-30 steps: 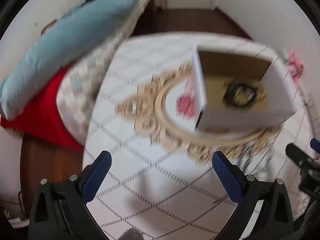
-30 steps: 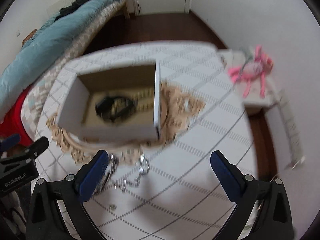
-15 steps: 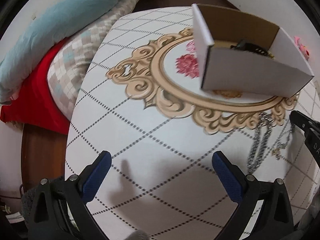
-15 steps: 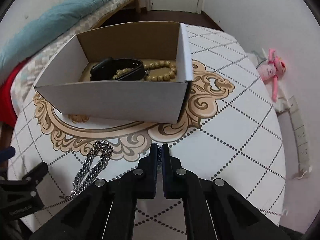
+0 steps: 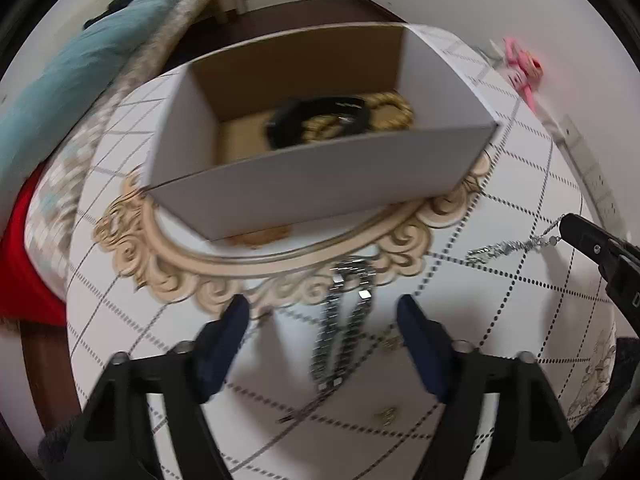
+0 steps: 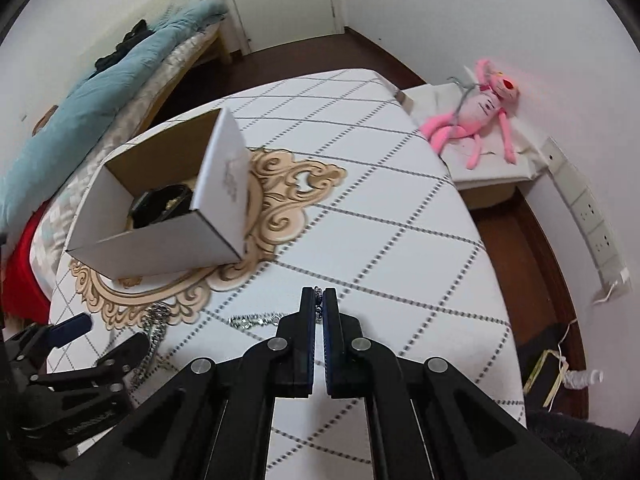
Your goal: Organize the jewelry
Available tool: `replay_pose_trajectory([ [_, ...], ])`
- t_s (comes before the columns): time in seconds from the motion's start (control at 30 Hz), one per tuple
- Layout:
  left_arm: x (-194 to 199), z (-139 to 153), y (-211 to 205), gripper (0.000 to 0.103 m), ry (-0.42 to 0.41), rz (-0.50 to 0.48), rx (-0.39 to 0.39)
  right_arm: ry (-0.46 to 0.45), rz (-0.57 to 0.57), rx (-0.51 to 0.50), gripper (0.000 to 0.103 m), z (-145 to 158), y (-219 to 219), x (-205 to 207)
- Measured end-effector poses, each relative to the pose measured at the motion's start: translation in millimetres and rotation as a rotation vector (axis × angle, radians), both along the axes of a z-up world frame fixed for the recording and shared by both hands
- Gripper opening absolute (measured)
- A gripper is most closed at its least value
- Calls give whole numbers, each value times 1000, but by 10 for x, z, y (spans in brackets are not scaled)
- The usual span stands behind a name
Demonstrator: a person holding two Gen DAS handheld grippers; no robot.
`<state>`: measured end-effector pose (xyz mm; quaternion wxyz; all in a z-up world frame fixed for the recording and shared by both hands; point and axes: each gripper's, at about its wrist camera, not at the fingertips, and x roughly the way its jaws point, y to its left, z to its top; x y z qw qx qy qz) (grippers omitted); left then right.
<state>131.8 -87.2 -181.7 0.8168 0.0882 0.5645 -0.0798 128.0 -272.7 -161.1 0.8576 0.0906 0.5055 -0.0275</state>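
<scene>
Right hand-held gripper (image 6: 319, 294): I am pinching the thin necklace (image 6: 256, 319), trailing on the surface right of the box (image 6: 160, 236). Next, probably: lifting it boxward. Left hand-held gripper (image 5: 323, 322): gaping above the thick chain (image 5: 344, 320).

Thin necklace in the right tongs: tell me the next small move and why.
Probably lift and carry it left over the open box. The right tongs are shut on the thin necklace, whose tail trails on the table; the box already holds a black band and beads.
</scene>
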Motion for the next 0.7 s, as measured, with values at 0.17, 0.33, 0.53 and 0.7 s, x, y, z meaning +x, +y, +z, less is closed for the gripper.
replay_pose_trajectory([
  [0.17, 43, -39, -125, 44, -6, -34, 9, 20, -27, 27, 3, -85, -85, -22],
  [0.33, 118, -42, -199, 11, 0, -91, -26, 33, -36, 47, 4, -164, -103, -16],
  [0.53, 192, 20, -46, 8, 28, -53, -130, 30, -24, 80, 4, -105, -63, -31],
  [0.7, 94, 159, 127, 7, 14, -24, -177, -8, 32, 158, 4, 106, 28, -49],
])
